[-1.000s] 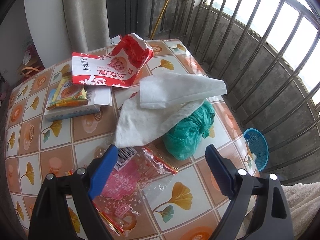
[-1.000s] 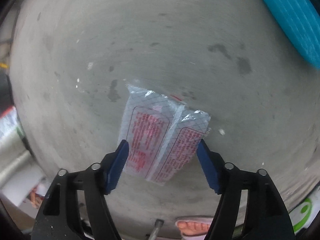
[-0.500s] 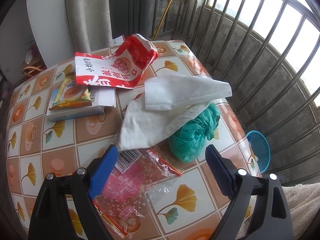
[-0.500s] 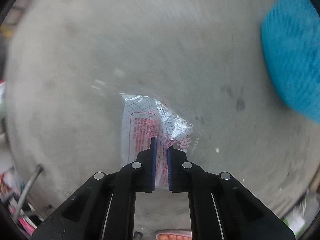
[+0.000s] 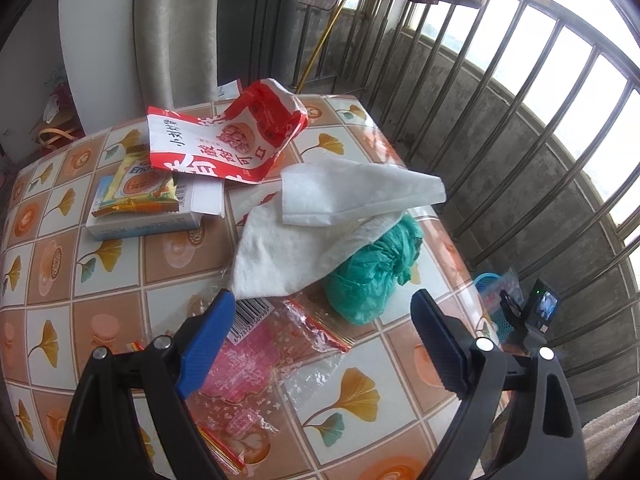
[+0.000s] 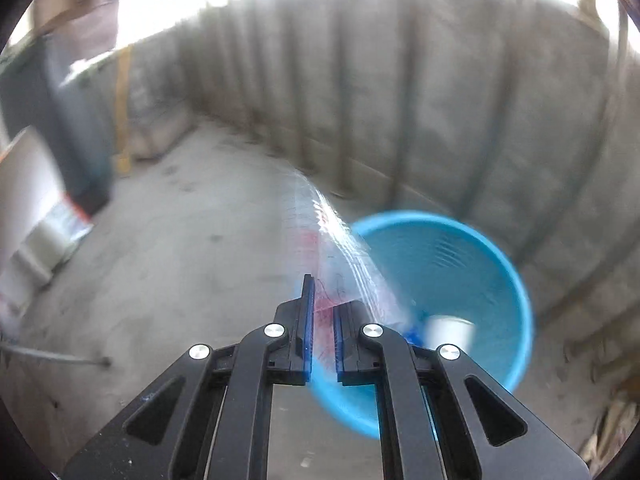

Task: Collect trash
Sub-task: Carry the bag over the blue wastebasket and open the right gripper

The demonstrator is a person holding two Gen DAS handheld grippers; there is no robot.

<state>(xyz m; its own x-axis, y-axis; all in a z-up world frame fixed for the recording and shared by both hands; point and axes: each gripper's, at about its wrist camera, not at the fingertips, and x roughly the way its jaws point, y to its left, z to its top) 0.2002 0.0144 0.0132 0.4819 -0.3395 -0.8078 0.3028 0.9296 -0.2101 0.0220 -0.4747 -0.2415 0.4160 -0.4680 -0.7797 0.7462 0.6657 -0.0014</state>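
Note:
My right gripper (image 6: pixel 322 312) is shut on a clear plastic wrapper (image 6: pixel 332 236) with red print, held in the air beside a blue basket (image 6: pixel 480 256) on the concrete floor; the view is blurred. My left gripper (image 5: pixel 320 340) stands open above the tiled table (image 5: pixel 52 256), over a pink and clear wrapper (image 5: pixel 256 344). Beyond it lie a white tissue (image 5: pixel 328 216), a green plastic bag (image 5: pixel 372 276), a red and white snack bag (image 5: pixel 228 140) and a yellow packet (image 5: pixel 140 184) on a white box (image 5: pixel 136 224). The right gripper (image 5: pixel 516 312) also shows past the table's right edge.
A metal railing (image 5: pixel 520 100) and a low concrete wall (image 6: pixel 400 100) curve round the balcony. The blue basket (image 5: pixel 490 284) sits below the table's right edge and holds a white cup (image 6: pixel 450 330). A grey curtain (image 5: pixel 176 28) hangs behind the table.
My right gripper closed on the clear wrapper on the floor, lifted it and swung toward the blue basket. It now shows in the left wrist view. The left gripper stayed open over the table.

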